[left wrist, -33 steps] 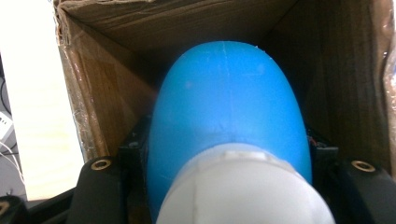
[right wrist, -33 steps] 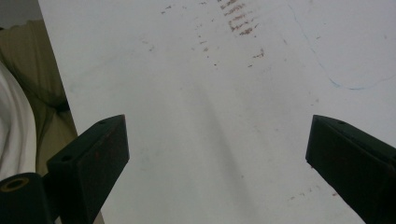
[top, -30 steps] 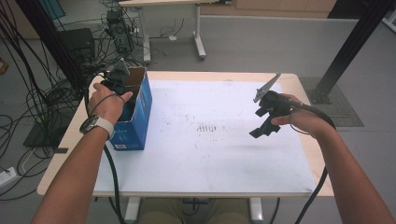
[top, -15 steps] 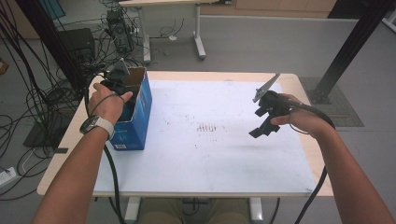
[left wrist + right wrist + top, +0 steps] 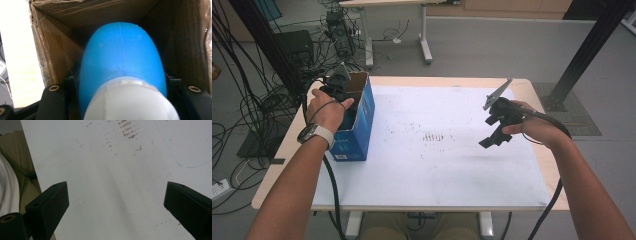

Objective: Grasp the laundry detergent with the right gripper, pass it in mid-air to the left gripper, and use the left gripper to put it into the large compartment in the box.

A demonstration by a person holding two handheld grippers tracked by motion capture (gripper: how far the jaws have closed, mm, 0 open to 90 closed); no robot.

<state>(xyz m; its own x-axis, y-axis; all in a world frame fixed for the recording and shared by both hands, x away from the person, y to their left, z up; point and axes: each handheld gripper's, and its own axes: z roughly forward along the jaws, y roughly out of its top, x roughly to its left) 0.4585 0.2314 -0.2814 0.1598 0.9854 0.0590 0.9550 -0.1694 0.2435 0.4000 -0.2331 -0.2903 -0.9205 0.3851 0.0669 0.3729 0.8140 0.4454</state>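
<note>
The left gripper point(image 5: 341, 86) reaches down into the open top of the box point(image 5: 359, 131) at the table's point(image 5: 532, 85) left edge, and its jaws are clenched on a bottle point(image 5: 122, 67) — a blue body with a white cap nearest the camera, seen in the left gripper view. The bottle sits between the two jaws inside the cardboard walls, its blue end pointing deeper into the box, so the grip looks made either to lift it out or to set it down (I cannot tell which from this alone). The box stands upright, which is why the hand comes in from above. The right gripper point(image 5: 496, 129) hangs over the white sheet point(image 5: 432, 170) right of centre, well apart from the box, jaws released and holding nothing — probably just waiting its turn.
</note>
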